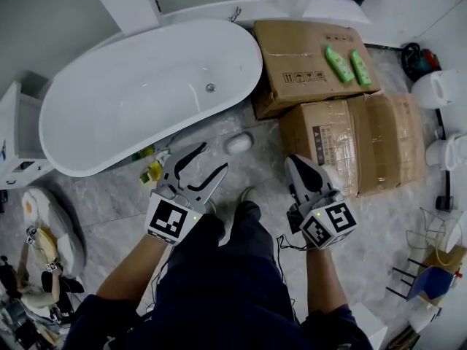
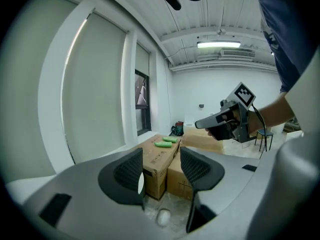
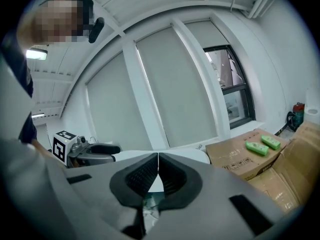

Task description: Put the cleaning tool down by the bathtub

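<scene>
Nearest, dark trousers (image 1: 241, 268), and just above them both claws held out over the grey floor (image 1: 109, 210). Left claw (image 1: 211, 159) spread wide, nothing between its jaws; right claw (image 1: 294, 162) pressed fully shut, likewise empty. Just ahead of the left claw and a little to its right, the likely cleaning tool (image 1: 238, 144), a white rounded lump on the floor, near the bathtub (image 1: 146, 100) wall and close beside the cardboard boxes (image 1: 350, 144); impossible to tell whether touching either. To the left claw's left, small yellow-green bits (image 1: 152, 170) at the tub's foot. Judging from that, set-down apparently done, only the withdrawal left. Best done by lifting straight up and back, left jaws left spread, passing clear above the tool rather than sweeping sideways, with the shut right claw carried wide of it.
</scene>
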